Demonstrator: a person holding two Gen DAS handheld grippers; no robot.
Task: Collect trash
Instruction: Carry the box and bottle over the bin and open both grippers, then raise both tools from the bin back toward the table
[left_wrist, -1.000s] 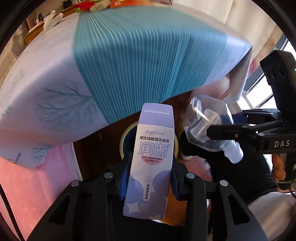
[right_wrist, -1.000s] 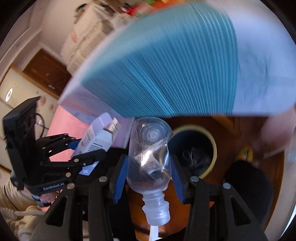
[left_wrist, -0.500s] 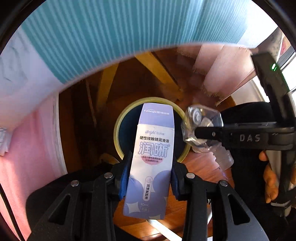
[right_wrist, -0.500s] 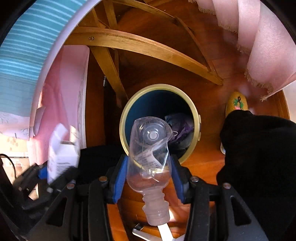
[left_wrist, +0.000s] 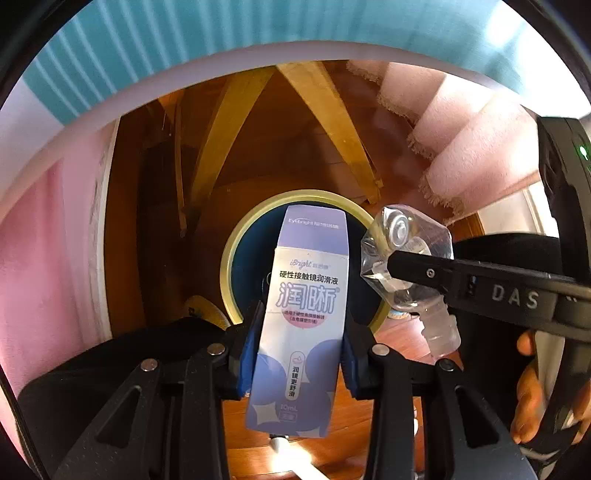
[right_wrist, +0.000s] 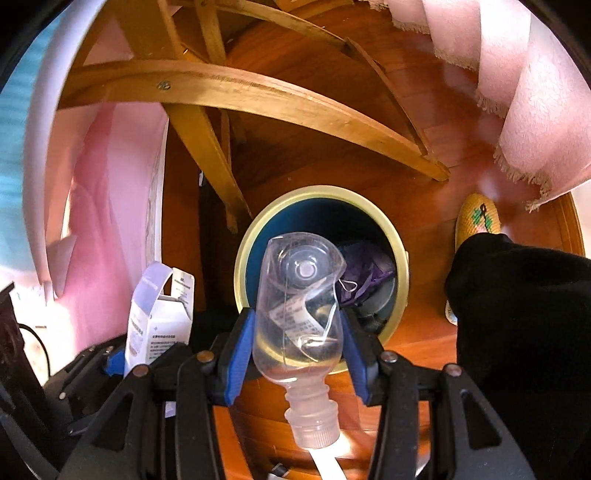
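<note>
A round bin with a yellow rim (right_wrist: 251, 236) and a dark blue inside stands on the wooden floor, with purple trash (right_wrist: 365, 273) at its bottom. My left gripper (left_wrist: 299, 332) is shut on a purple and white carton (left_wrist: 306, 295), held upright over the bin's rim (left_wrist: 229, 258). Beside it, my right gripper (right_wrist: 297, 339) is shut on a clear plastic bottle (right_wrist: 299, 317), cap toward the camera, above the bin's mouth. The left wrist view has the bottle (left_wrist: 402, 243) at the right. The right wrist view has the carton (right_wrist: 159, 321) at the left.
Curved wooden legs (right_wrist: 258, 96) rise behind the bin. Pink cloth (right_wrist: 535, 92) hangs at right and left, under a teal striped tablecloth (left_wrist: 221, 33). A yellow woven slipper (right_wrist: 476, 218) and a black-clad leg (right_wrist: 517, 314) lie right of the bin. A hand (left_wrist: 535, 387) holds the right gripper.
Both grippers have come down from beside the tablecloth to just above the bin, which now looks larger and closer. The carton and the bottle stay gripped.
</note>
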